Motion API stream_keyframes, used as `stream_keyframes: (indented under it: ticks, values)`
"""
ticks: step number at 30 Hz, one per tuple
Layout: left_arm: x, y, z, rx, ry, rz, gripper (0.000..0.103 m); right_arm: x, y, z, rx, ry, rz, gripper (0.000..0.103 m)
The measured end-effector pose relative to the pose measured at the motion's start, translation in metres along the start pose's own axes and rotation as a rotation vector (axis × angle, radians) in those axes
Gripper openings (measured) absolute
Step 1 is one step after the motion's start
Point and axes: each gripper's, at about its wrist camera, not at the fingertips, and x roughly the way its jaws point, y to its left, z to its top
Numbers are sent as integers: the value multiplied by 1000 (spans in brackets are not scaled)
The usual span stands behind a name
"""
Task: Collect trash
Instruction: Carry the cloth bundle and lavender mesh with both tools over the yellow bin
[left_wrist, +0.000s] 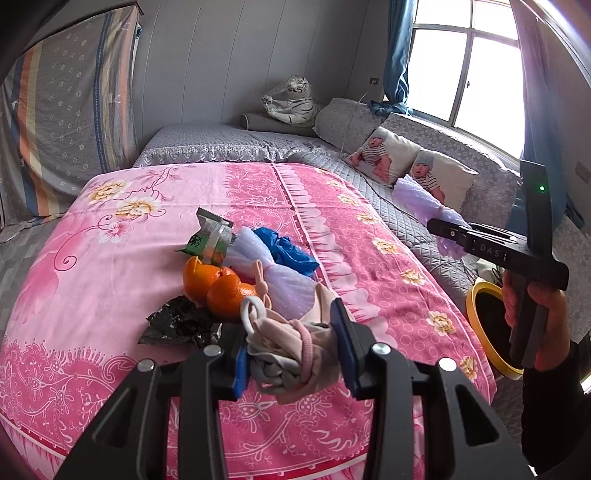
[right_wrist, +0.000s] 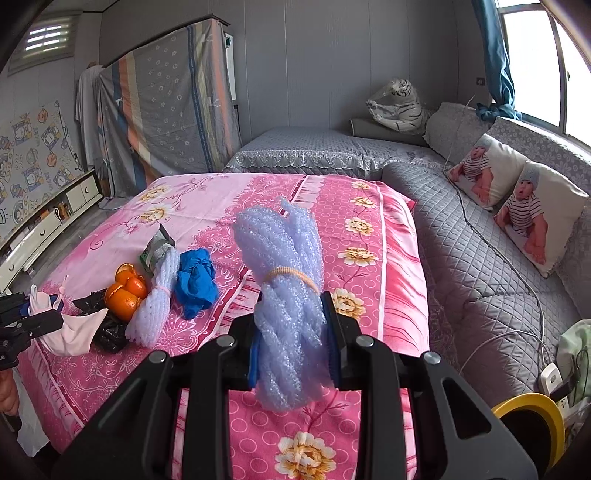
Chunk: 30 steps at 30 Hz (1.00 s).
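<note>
My left claw (left_wrist: 295, 354) is clamped on a bundle of pinkish cloth (left_wrist: 291, 347), held above the pink bedspread (left_wrist: 129, 369). Just ahead of it and to its left lie a black wrapper (left_wrist: 181, 325), orange peels (left_wrist: 218, 288), a white foam net (left_wrist: 273, 273), a blue glove (left_wrist: 284, 251) and a green packet (left_wrist: 207, 236). My right claw (right_wrist: 293, 343) grips a purple foam net (right_wrist: 284, 295) tied with a rubber band. Below and right of it sits a yellow-rimmed bin (right_wrist: 532, 410).
</note>
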Motion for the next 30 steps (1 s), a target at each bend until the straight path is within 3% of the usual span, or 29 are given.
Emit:
stream_keyframes:
  ticks: [30]
  values:
    - [34,-123,53,169,-43,-204,36,-88,-95,-21,124,-125,-174,26]
